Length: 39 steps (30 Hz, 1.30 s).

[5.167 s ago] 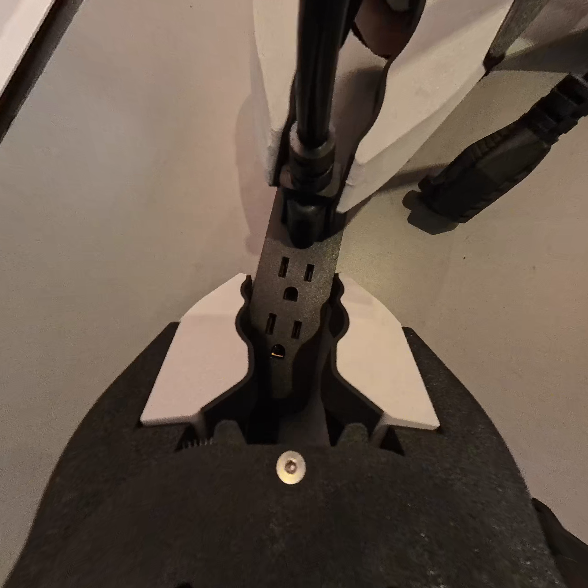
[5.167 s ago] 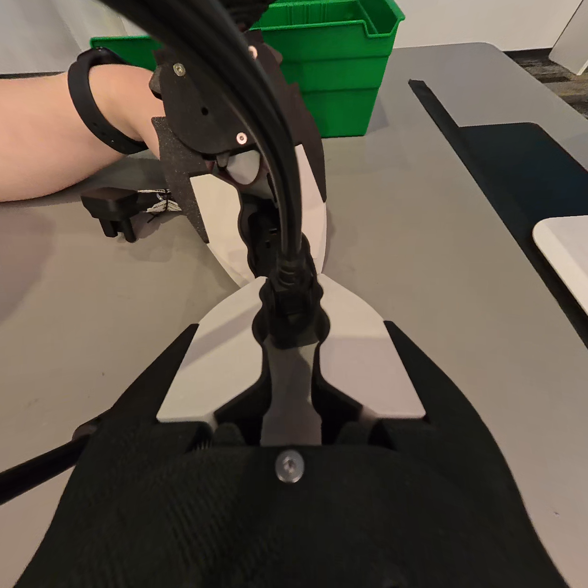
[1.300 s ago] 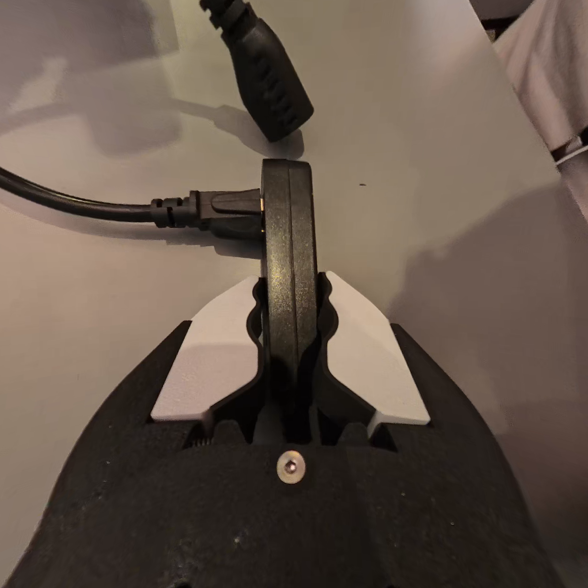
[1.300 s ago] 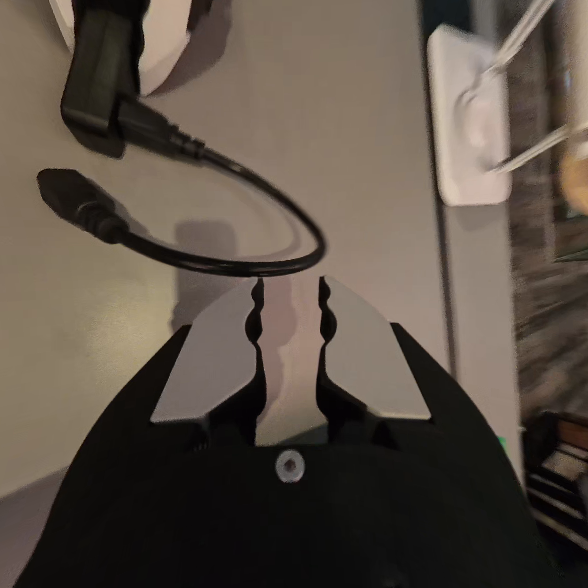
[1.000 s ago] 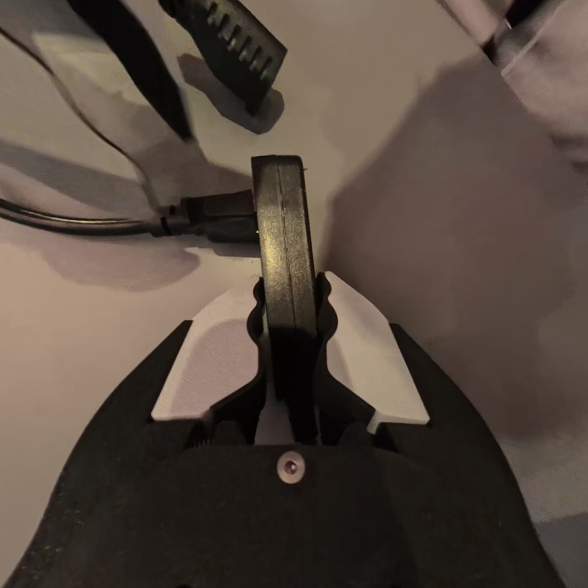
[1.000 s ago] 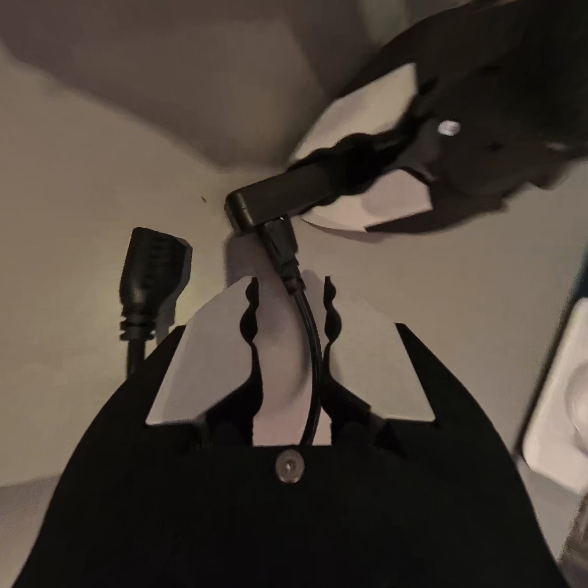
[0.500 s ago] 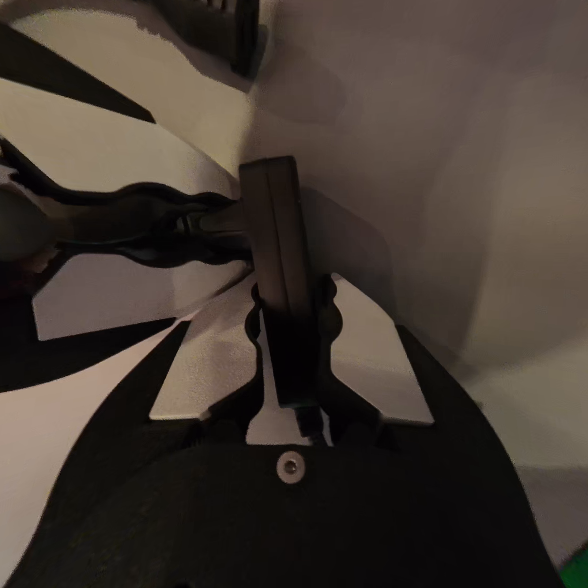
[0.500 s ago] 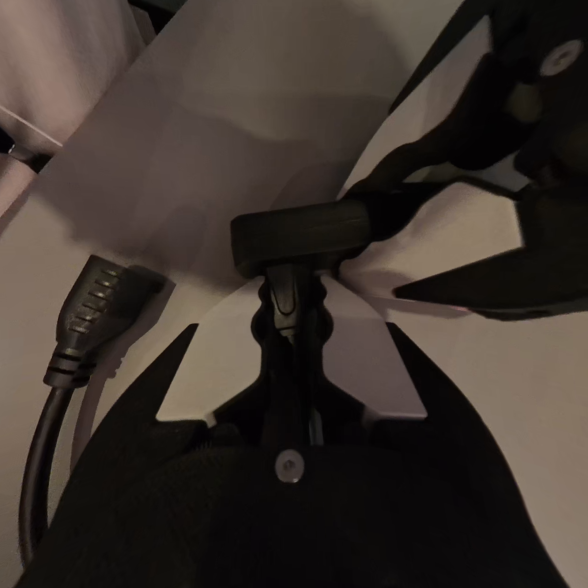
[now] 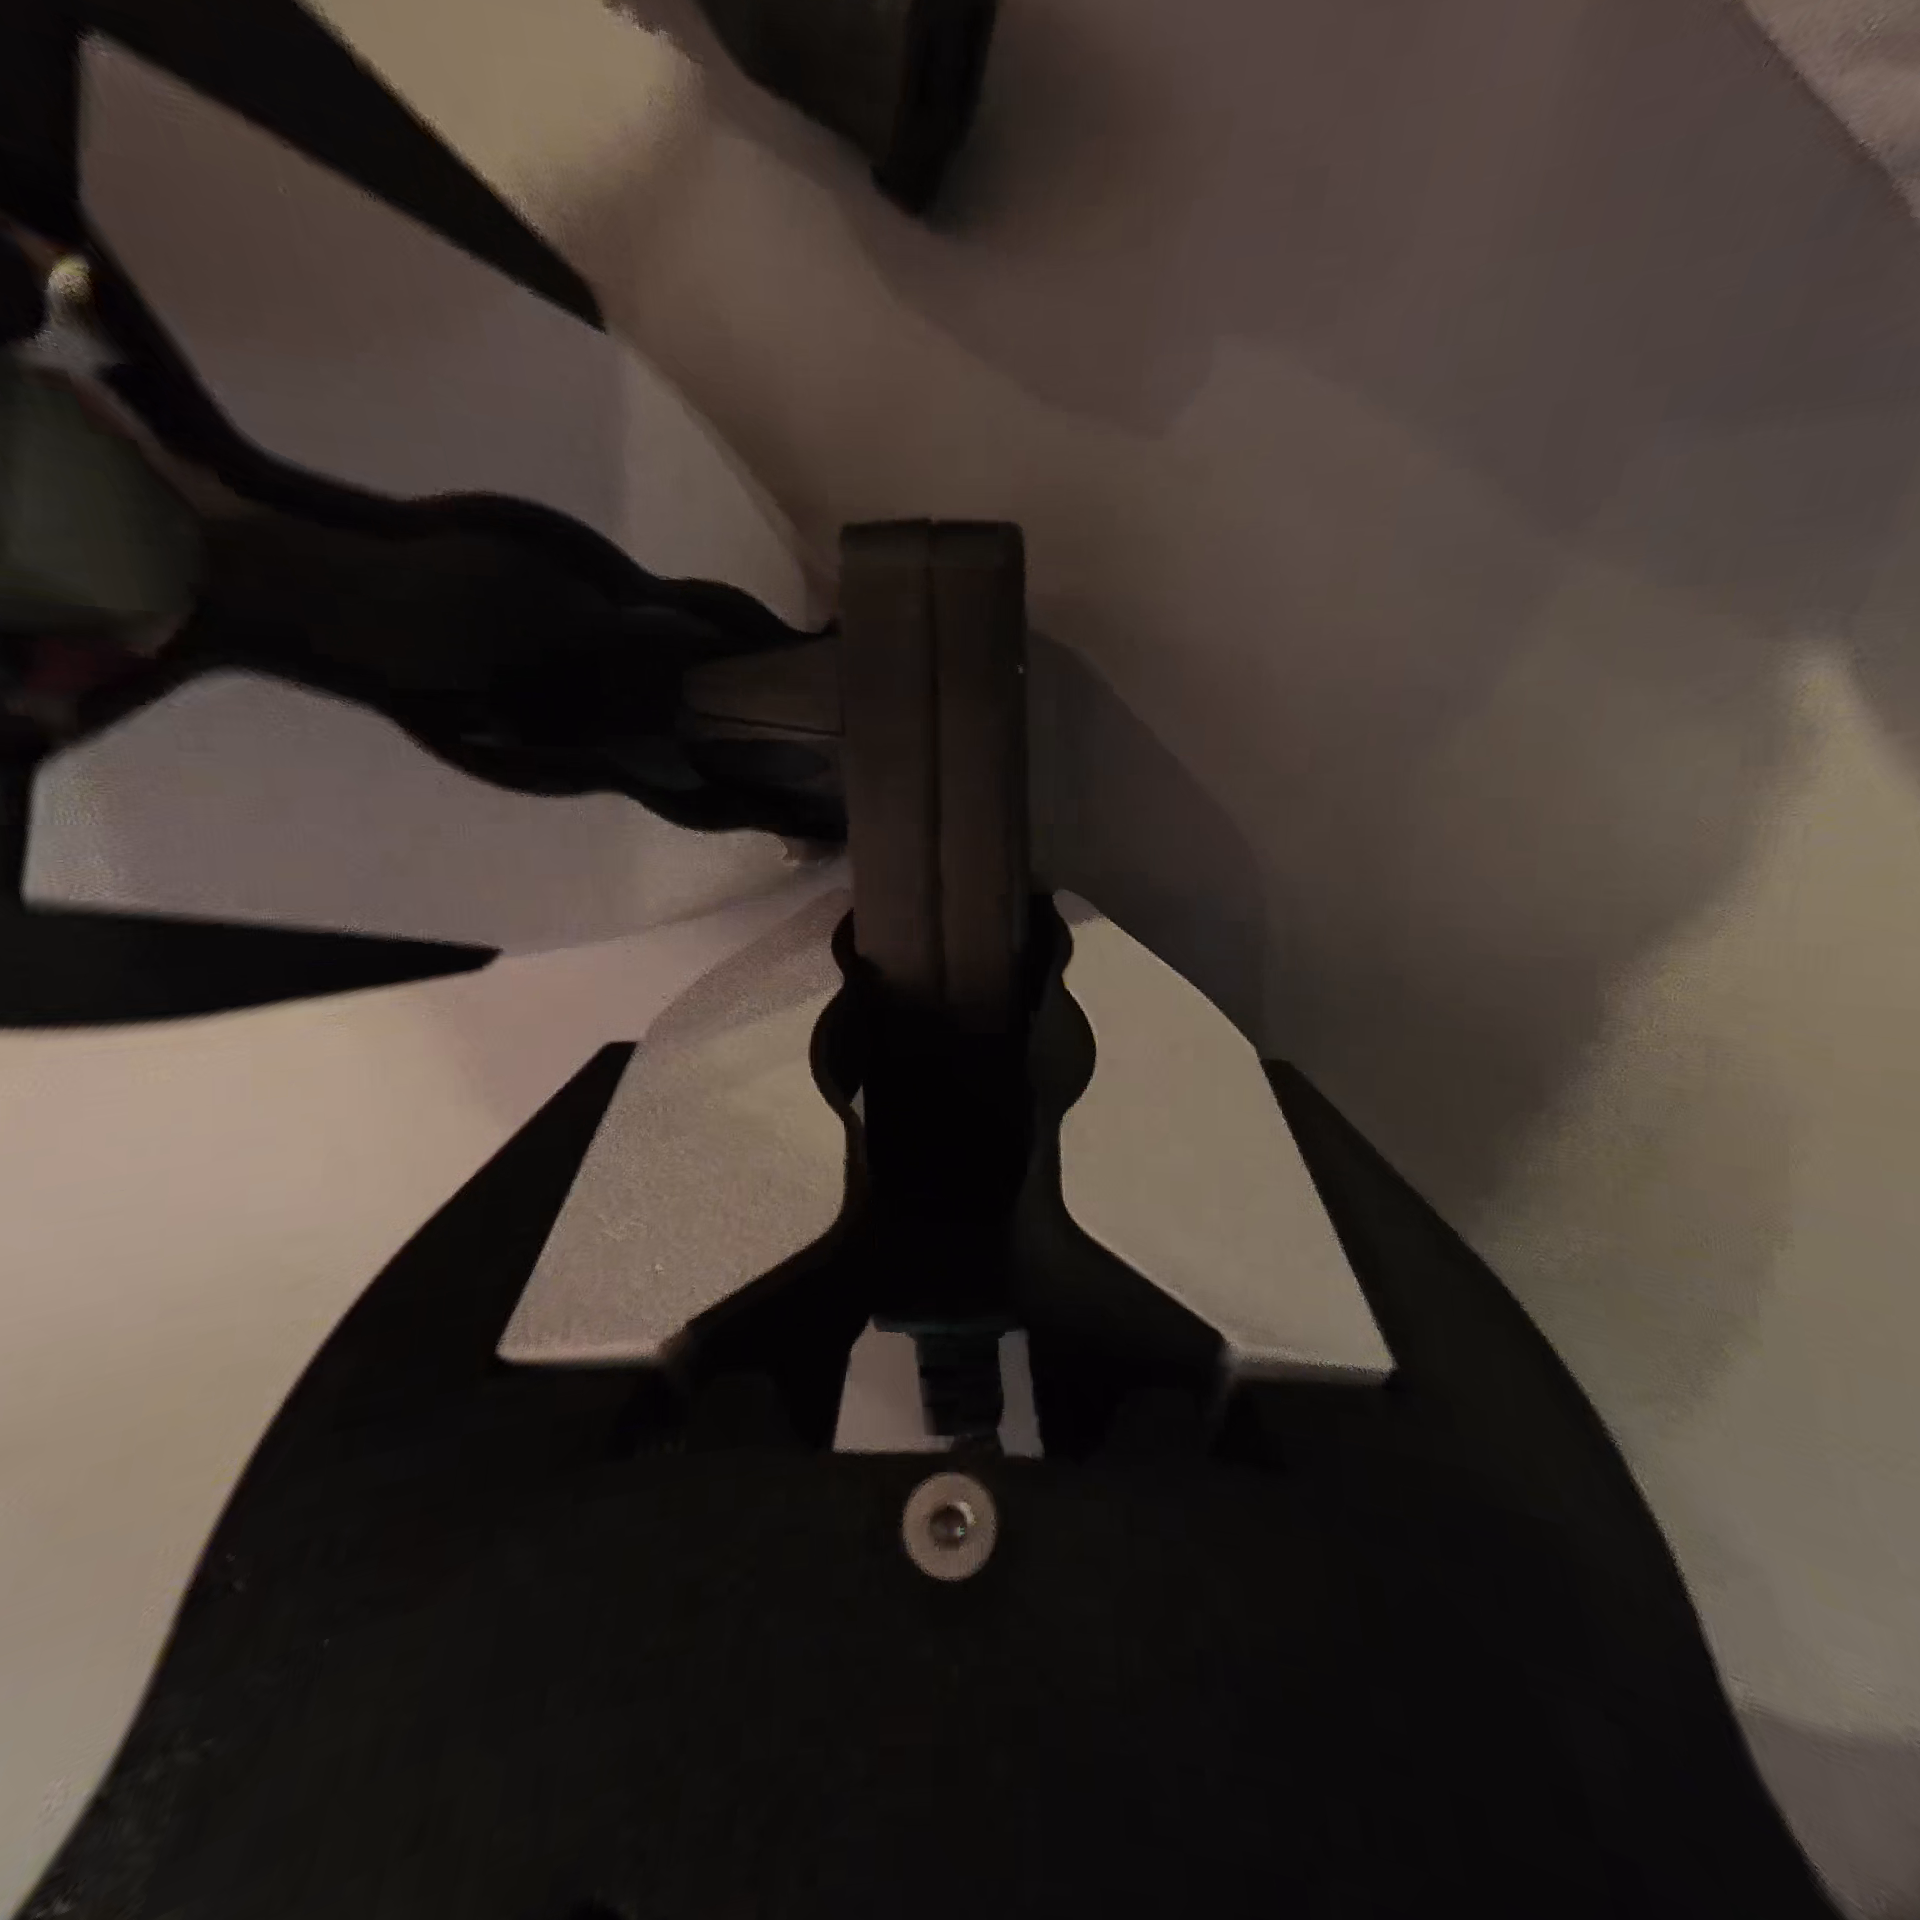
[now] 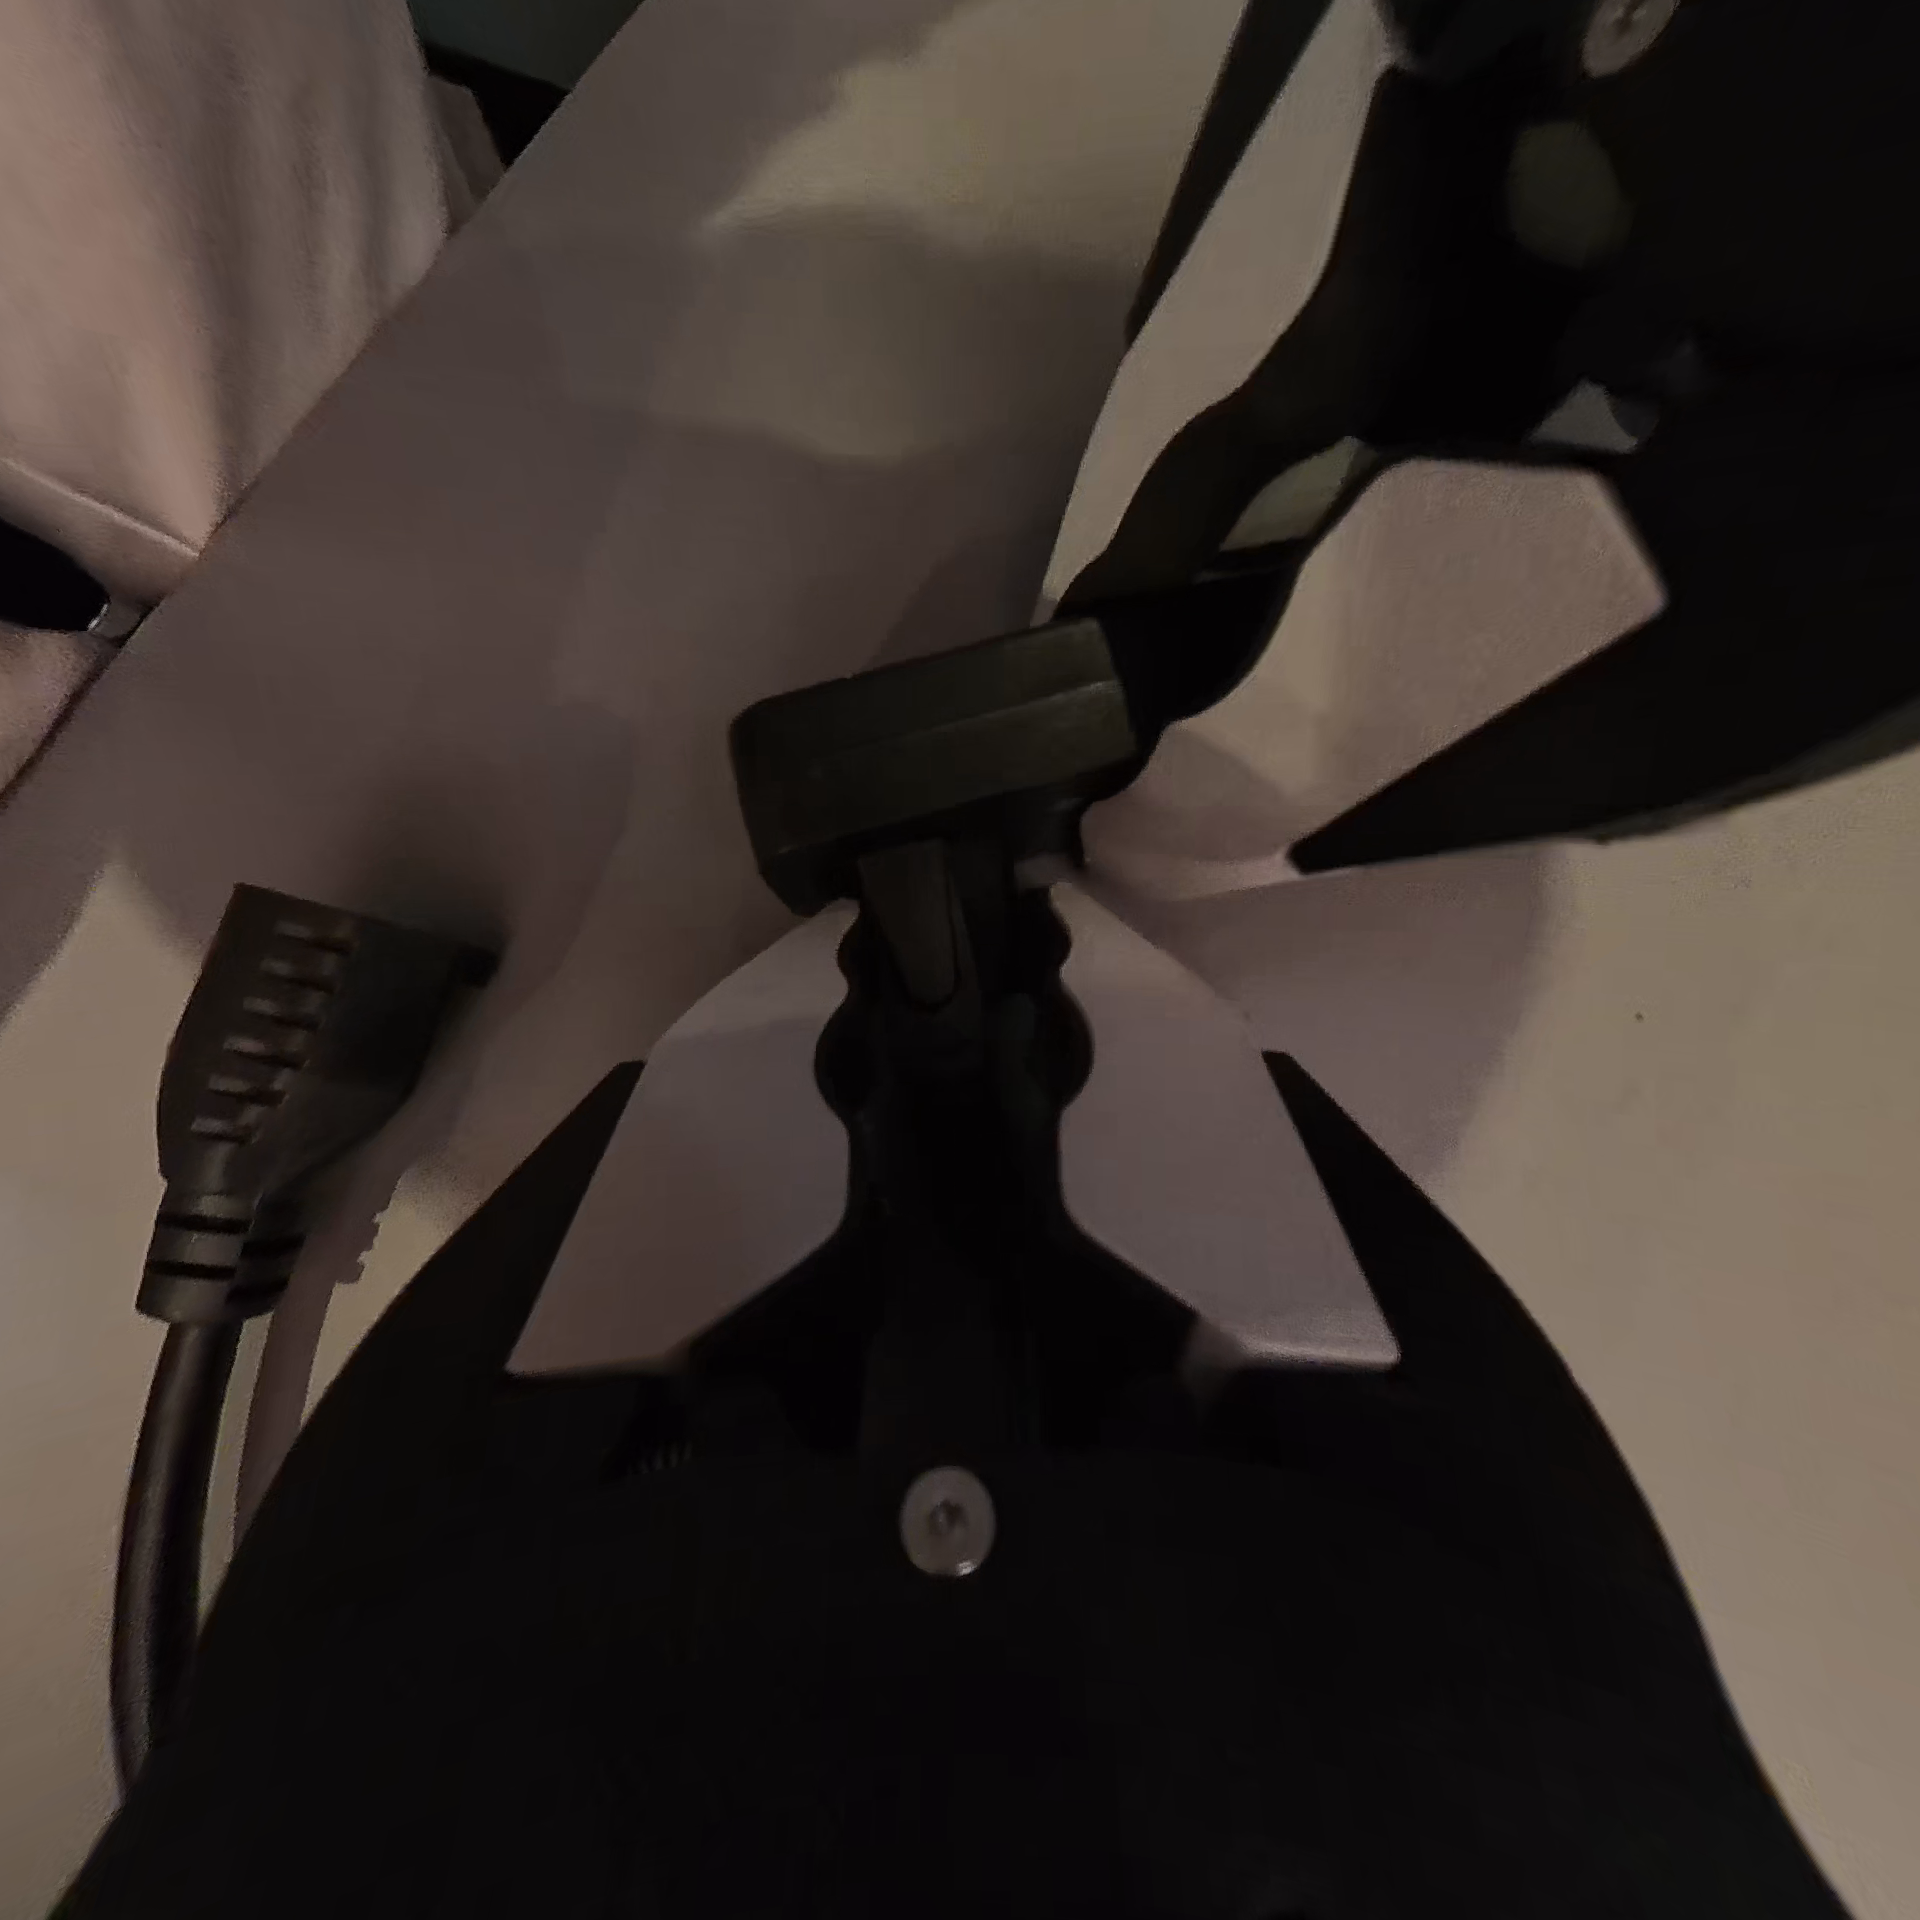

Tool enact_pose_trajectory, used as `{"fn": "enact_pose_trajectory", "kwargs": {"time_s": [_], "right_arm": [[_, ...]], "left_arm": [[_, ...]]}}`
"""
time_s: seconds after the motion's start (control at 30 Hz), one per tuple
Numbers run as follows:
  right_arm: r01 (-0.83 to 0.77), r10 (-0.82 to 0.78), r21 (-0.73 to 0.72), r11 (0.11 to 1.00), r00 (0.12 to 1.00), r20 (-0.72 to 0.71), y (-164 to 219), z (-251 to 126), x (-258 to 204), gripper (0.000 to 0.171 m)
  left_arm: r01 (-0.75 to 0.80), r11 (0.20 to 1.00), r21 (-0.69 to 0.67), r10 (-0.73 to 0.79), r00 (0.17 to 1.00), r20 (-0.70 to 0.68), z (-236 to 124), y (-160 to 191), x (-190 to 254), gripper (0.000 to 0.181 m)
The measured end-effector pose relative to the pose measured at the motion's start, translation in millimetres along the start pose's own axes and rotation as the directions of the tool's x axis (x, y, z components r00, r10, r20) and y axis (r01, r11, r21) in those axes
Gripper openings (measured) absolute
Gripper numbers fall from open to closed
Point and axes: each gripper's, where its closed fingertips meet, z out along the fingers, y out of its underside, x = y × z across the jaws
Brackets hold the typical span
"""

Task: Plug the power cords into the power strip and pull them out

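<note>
My left gripper (image 9: 951,935) is shut on a flat black power block (image 9: 935,717) and holds it on edge above the white table. A small black plug (image 9: 769,691) sits in the block's left side. My right gripper (image 10: 951,940) is shut on that plug (image 10: 920,914), which sits in the underside of the block (image 10: 935,727) in the right wrist view. The right gripper reaches in from the left in the left wrist view (image 9: 520,634). The left gripper comes in from the upper right in the right wrist view (image 10: 1195,582).
A second black power cord plug (image 10: 291,1039) lies on the white table (image 10: 1558,1143) at the left, cable trailing toward me; its end shows at the top of the left wrist view (image 9: 894,94). Pale cloth (image 10: 156,260) lies at the upper left.
My right gripper moved up over the small plug and shut on it. My left gripper kept hold of the block and tilted a little. The view shifted closer to the table.
</note>
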Motion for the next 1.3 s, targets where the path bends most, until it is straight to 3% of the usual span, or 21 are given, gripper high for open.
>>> {"fn": "enact_pose_trajectory", "kwargs": {"time_s": [0.1,0.6,0.7,0.83,1.03,1.17,1.3], "right_arm": [[-0.021,0.021,0.011,1.000,0.999,-0.038,0,0,-1,0.030],[-0.176,0.187,0.073,0.982,0.964,-0.187,-7,3,-10,0.031],[-0.191,0.197,0.064,0.980,0.973,-0.121,-7,4,-14,0.031],[-0.063,0.063,0.014,0.998,0.998,0.013,-5,5,-23,0.029],[-0.004,0.005,-0.021,1.000,0.999,0.051,0,2,-23,0.033],[-0.012,0.014,-0.022,1.000,0.998,0.059,2,-1,-22,0.026],[-0.005,0.006,-0.015,1.000,0.999,0.048,1,0,-23,0.026]], "left_arm": [[0.033,0.998,0.062,-0.036,0.999,0.039,0,-3,0,0.029],[0.080,0.991,0.106,-0.087,0.994,0.060,0,-6,5,0.032],[0.041,0.988,0.146,-0.040,0.999,-0.010,2,-11,9,0.030],[-0.046,0.983,0.175,0.067,0.991,-0.115,3,-17,14,0.029],[-0.078,0.978,0.193,0.100,0.989,-0.106,3,-17,15,0.031],[-0.136,0.971,0.195,0.157,0.983,-0.097,5,-15,17,0.031],[-0.105,0.973,0.207,0.125,0.988,-0.090,5,-16,17,0.031]]}}
